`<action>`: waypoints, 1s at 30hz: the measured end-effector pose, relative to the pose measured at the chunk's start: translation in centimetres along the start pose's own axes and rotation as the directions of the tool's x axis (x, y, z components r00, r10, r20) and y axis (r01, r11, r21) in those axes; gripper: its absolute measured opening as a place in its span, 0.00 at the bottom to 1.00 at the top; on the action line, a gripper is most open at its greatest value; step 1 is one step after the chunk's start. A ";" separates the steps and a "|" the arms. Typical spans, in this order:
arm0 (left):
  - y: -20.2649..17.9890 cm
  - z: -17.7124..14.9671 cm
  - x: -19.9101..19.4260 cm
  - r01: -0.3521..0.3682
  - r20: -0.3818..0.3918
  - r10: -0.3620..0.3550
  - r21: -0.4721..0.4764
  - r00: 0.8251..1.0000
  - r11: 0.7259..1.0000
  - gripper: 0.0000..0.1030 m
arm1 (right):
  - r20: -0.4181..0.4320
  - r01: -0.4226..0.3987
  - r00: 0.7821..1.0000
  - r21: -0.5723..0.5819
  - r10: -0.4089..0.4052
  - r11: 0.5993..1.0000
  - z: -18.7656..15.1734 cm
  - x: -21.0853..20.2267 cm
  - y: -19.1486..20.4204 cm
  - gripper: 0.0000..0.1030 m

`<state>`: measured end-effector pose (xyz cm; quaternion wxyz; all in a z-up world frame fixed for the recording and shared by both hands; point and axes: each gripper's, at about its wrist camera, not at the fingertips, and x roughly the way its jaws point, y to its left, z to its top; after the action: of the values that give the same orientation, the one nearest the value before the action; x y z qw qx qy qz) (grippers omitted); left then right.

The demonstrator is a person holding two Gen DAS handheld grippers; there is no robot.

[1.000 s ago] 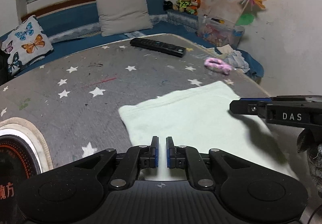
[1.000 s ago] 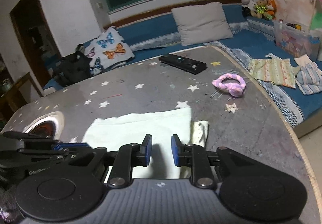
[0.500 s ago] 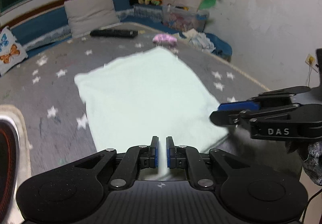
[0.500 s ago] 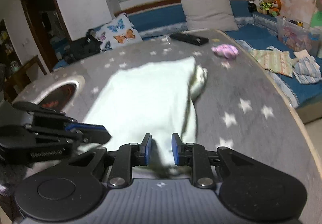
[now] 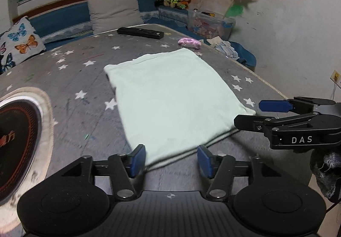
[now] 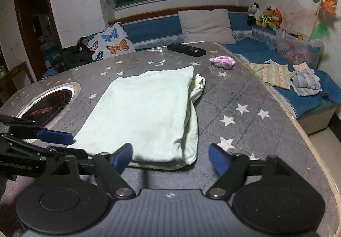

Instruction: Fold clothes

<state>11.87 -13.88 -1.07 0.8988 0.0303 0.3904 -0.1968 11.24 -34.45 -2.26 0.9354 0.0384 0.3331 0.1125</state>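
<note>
From your left wrist camera, your left claw (image 5: 171,158) is released, its 2 blue pads spread wide and holding nothing. Its fingertips sit at the near edge of the pale green garment (image 5: 170,96), which lies flat and folded on the grey star-patterned worktop (image 5: 70,71). At the right edge your right claw (image 5: 253,112) comes in from the side, its 2 fingers parted, just beside the garment's near right corner; you cannot tell whether it touches the cloth. Far behind the garment lie a black remote (image 5: 140,33) and a pink hair band (image 5: 189,42). A round dark inset (image 5: 17,139) with red markings sits in the worktop at the near left.

From your right wrist camera, your right claw (image 6: 170,157) is also released and empty, with the garment's (image 6: 145,113) near edge between and just beyond its pads. The garment's right side shows stacked layers, with a bunched part sticking out at the far right corner. Your left claw (image 6: 59,143) enters from the left, near the garment's near left corner. The remote (image 6: 186,50) and the hair band (image 6: 222,62) lie well beyond the garment. A butterfly cushion (image 6: 110,42) and a grey pillow (image 6: 206,24) rest on the blue bench behind.
</note>
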 end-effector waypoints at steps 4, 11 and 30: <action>0.1 -1.0 -0.8 -0.014 0.002 0.014 -0.010 1.000 1.000 0.79 | 0.004 0.008 1.000 -0.006 -0.008 1.000 -0.5 -0.4 1.0 0.90; 0.4 -2.5 -2.2 -0.025 0.013 0.026 -0.032 1.000 0.999 0.94 | 0.014 0.045 0.999 -0.006 -0.045 0.999 -1.4 -1.1 2.3 1.00; 0.6 -5.0 -5.8 -0.048 0.073 0.051 -0.038 0.996 0.998 0.98 | 0.045 0.087 0.995 0.038 -0.089 0.995 -3.2 -3.1 3.8 1.00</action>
<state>5.09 -10.40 -0.43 0.9177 0.0166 0.3595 -0.1683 6.20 -31.51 -2.34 0.9460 0.0432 0.3147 0.0643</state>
